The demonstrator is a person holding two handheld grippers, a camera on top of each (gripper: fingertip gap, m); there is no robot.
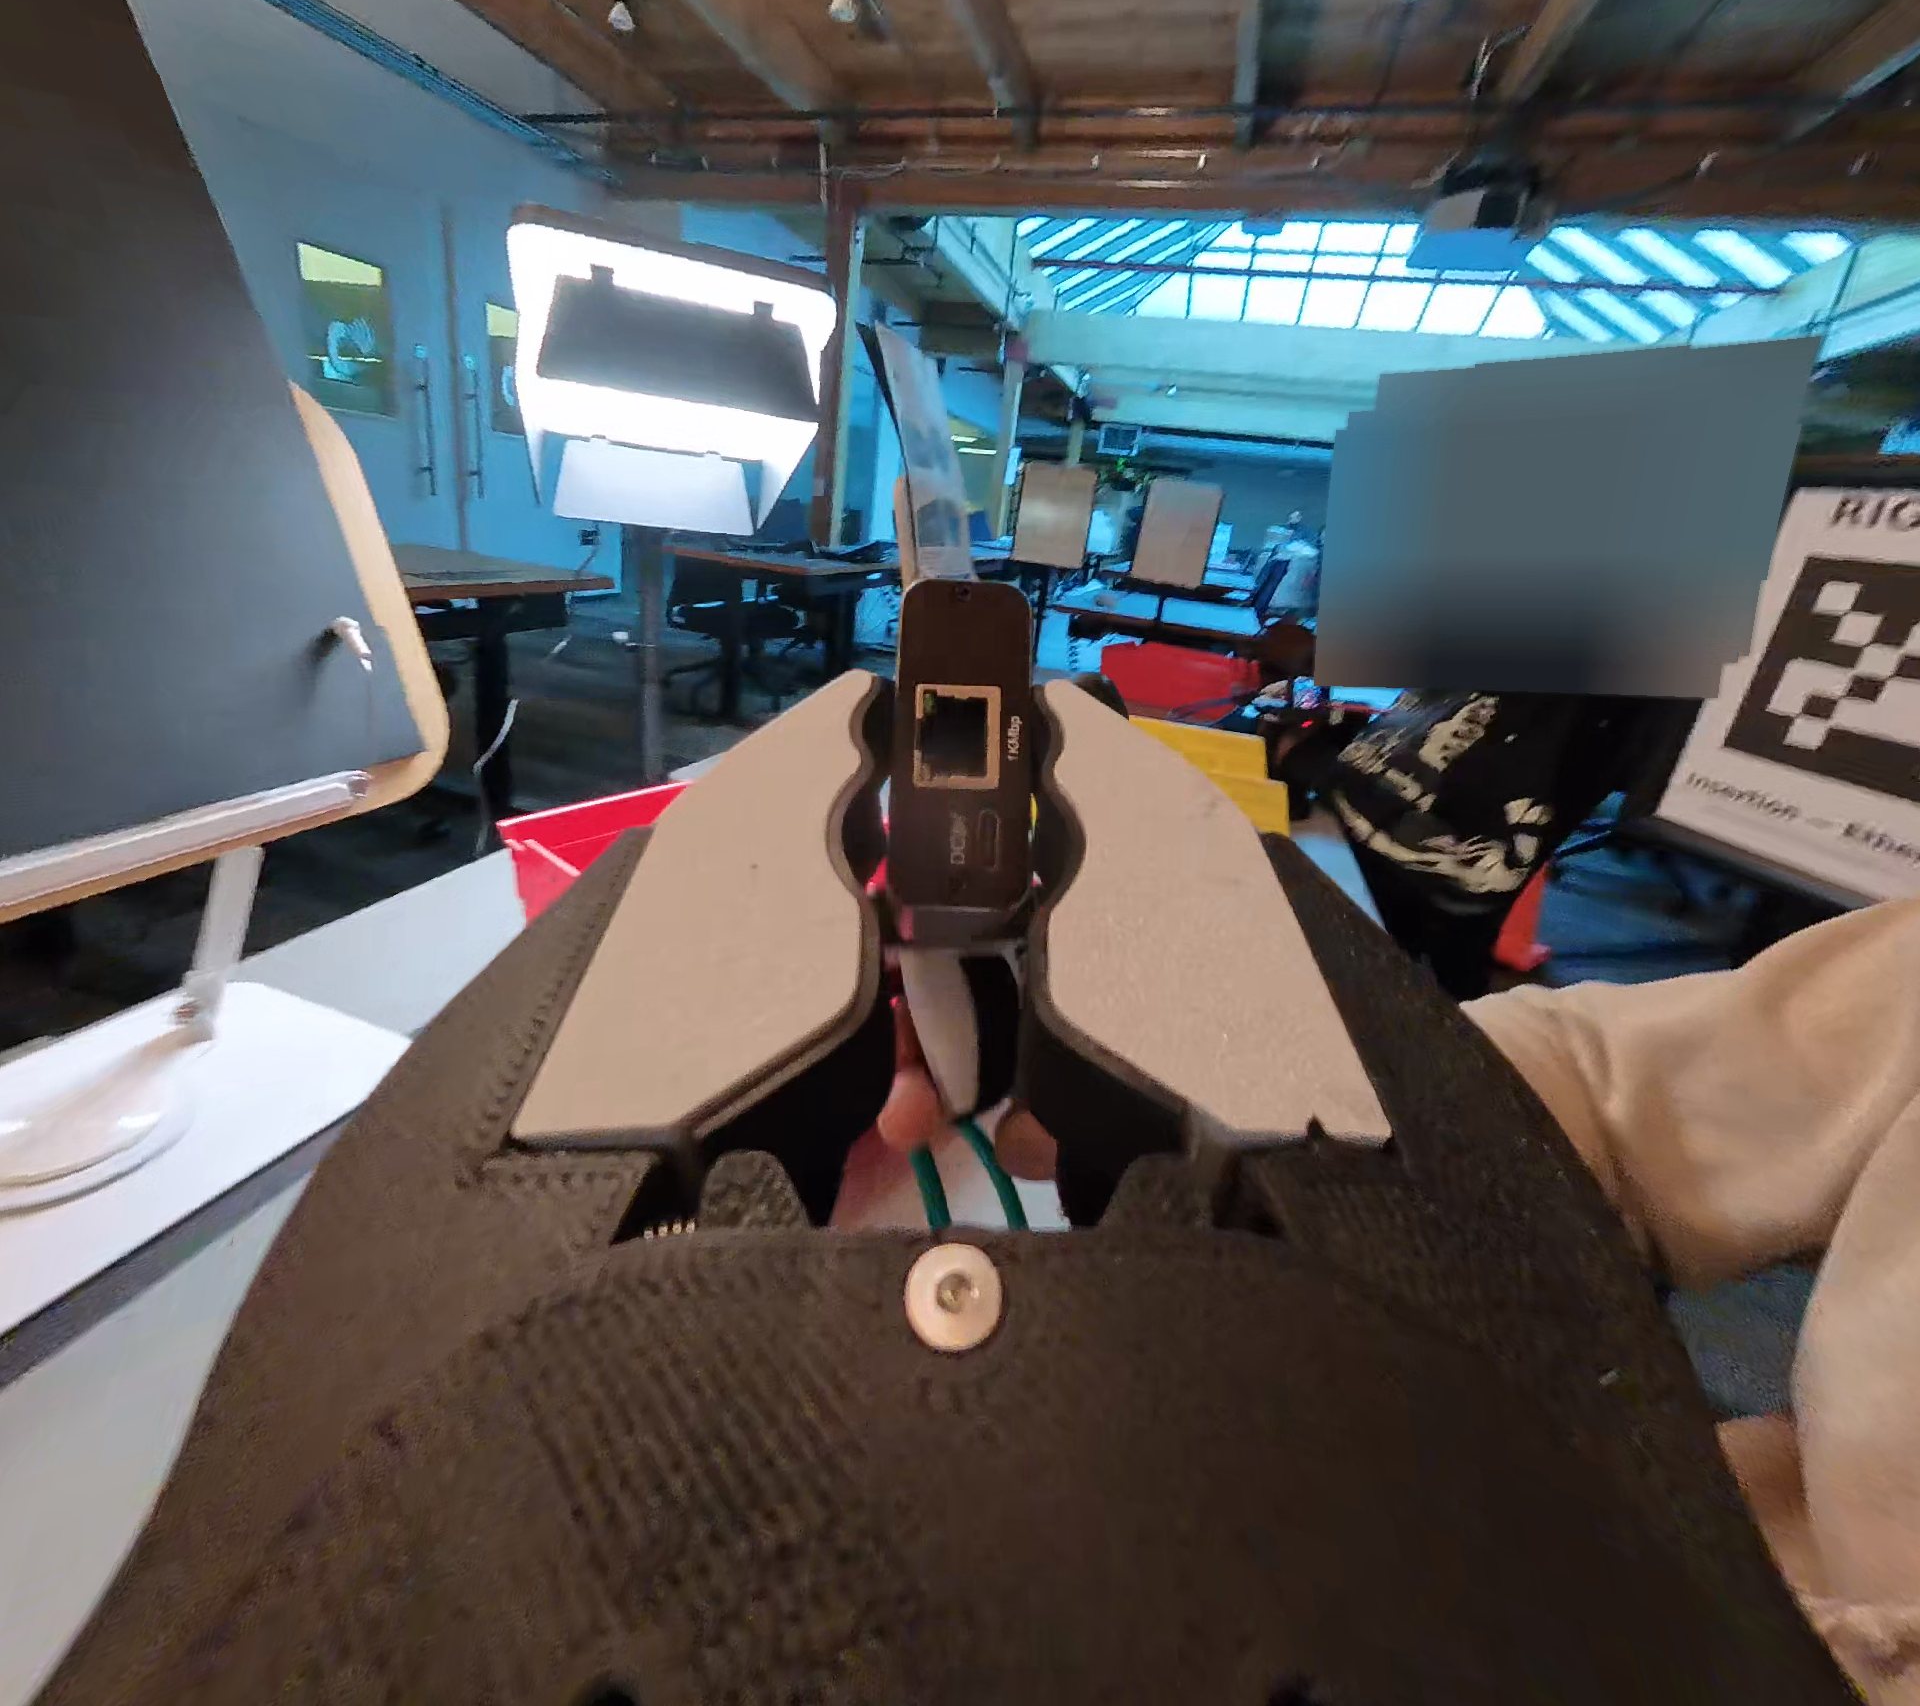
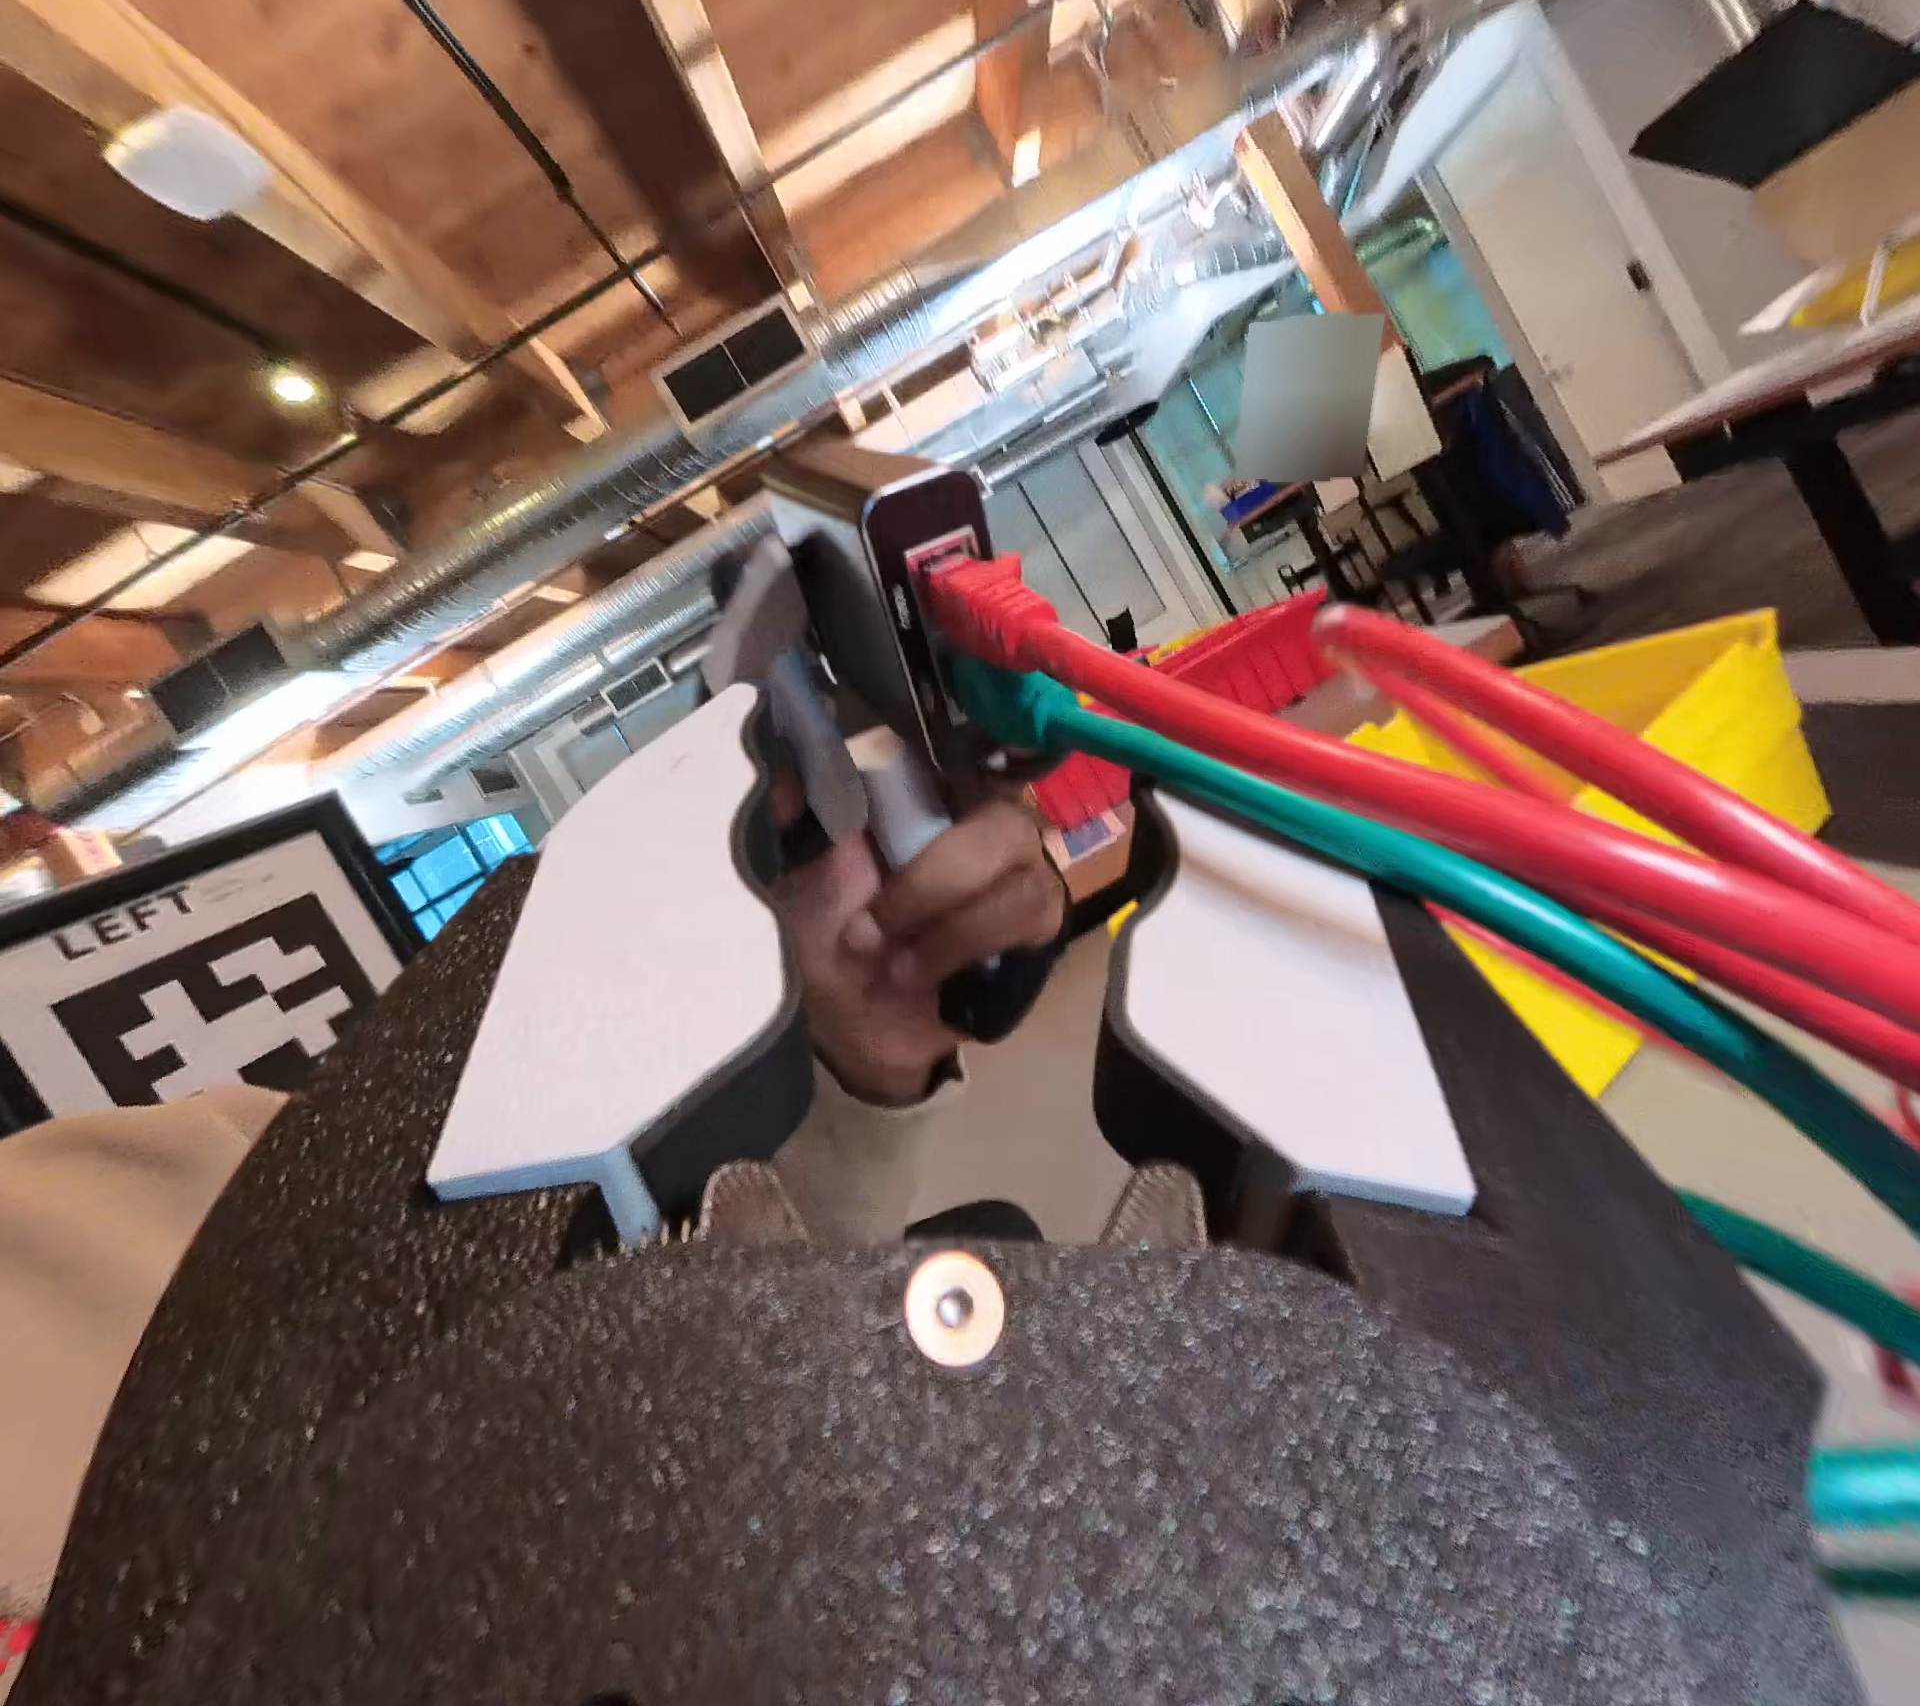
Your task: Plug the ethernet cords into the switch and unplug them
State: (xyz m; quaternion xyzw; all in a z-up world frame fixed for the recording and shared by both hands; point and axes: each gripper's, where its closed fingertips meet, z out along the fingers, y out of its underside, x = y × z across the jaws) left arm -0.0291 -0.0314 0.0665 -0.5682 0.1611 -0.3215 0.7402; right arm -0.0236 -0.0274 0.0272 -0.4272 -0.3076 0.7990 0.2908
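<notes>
The left gripper (image 1: 961,783) is pinched on the switch (image 1: 962,747), a small dark box held upright between its grey fingers (image 1: 769,877), well above the white table (image 1: 260,1126). In the left wrist view the narrow end of the switch faces the camera and shows one open socket with a smaller port below it. A green cord (image 1: 987,1178) runs down behind the fingers. In the right wrist view the same switch (image 2: 920,607) appears farther off, tilted, with the left gripper (image 2: 831,773) clamped on its lower part and a hand (image 2: 914,950) below it. A red cord (image 2: 1247,721) is plugged into the upper socket on the switch's long face, and a green cord (image 2: 1299,804) is plugged in just below it. Both cords sweep to the near right, past the right side of the right gripper (image 2: 951,799). The right gripper's fingers (image 2: 623,960) are spread apart with nothing between them, a little nearer than the switch. Red bins (image 2: 1247,659) and yellow bins (image 2: 1683,742) sit on the far right, and a marker board (image 2: 187,970) stands on the left.
</notes>
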